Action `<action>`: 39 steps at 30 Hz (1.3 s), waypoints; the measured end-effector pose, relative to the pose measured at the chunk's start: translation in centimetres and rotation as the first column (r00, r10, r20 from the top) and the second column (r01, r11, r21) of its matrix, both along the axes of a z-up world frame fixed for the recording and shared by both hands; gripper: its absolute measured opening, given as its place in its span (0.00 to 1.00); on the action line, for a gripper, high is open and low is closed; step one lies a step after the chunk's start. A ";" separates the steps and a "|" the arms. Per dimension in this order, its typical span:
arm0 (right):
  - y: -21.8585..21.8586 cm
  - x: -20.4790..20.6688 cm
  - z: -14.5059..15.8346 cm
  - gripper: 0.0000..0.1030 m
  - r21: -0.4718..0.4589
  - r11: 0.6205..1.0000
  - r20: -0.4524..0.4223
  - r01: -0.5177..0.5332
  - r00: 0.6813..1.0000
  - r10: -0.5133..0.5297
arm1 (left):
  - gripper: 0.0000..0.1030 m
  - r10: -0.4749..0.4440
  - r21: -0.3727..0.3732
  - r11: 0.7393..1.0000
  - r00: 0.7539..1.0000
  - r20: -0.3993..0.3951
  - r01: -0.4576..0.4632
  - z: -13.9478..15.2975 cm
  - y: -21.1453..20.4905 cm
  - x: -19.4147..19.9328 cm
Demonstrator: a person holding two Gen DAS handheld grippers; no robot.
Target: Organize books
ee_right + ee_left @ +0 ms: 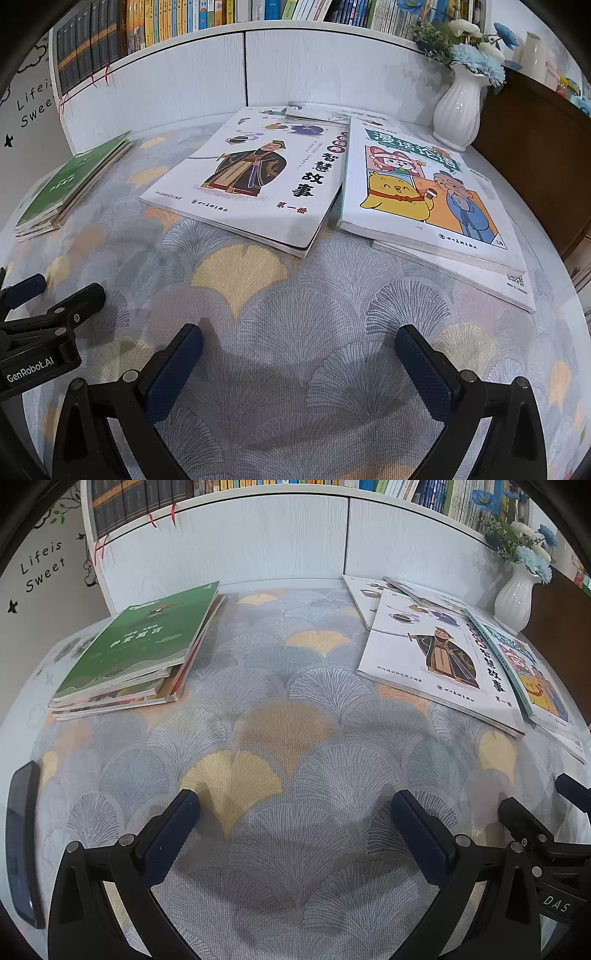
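Books lie in two groups on the counter [295,369]: a green-topped stack [140,653] at left, loose picture books [258,177] at right. Both grippers, left [295,812] and right [299,347], hang released and empty, well short of either. Better to slide a pad under a raised cover edge than pinch flat.

Left gripper [295,825] and right gripper [299,356] wide apart, empty, angled downward.

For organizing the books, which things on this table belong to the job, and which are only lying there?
Belong to the job:
- green book stack
- robed-figure book
- yellow chick book
- thin books behind
- left gripper, right gripper, jaws open, nothing between them

Only lying there:
- white flower vase
- phone
- patterned tablecloth
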State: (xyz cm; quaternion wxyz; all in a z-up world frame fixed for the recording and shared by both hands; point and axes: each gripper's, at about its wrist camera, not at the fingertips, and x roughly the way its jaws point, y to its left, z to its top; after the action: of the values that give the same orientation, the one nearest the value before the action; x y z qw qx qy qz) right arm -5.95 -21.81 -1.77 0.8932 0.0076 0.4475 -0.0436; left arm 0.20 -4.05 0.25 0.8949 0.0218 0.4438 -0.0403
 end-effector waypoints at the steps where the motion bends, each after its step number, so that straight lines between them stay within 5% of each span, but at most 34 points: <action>1: 0.0 0.0 0.0 1.00 0.000 1.000 0.000 0.000 1.000 0.000 | 1.00 0.000 0.002 1.000 1.000 0.001 0.000 0.0 0.0 0.0; 39: 0.0 -0.1 0.1 1.00 -0.002 1.000 -0.001 0.008 1.000 -0.008 | 1.00 0.001 -0.003 1.000 1.000 -0.004 -0.001 0.0 0.0 0.1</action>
State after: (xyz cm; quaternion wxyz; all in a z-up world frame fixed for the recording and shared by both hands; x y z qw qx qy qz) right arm -6.08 -21.84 -1.68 0.8929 0.0084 0.4477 -0.0476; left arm 0.26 -4.04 0.27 0.8940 0.0201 0.4457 -0.0404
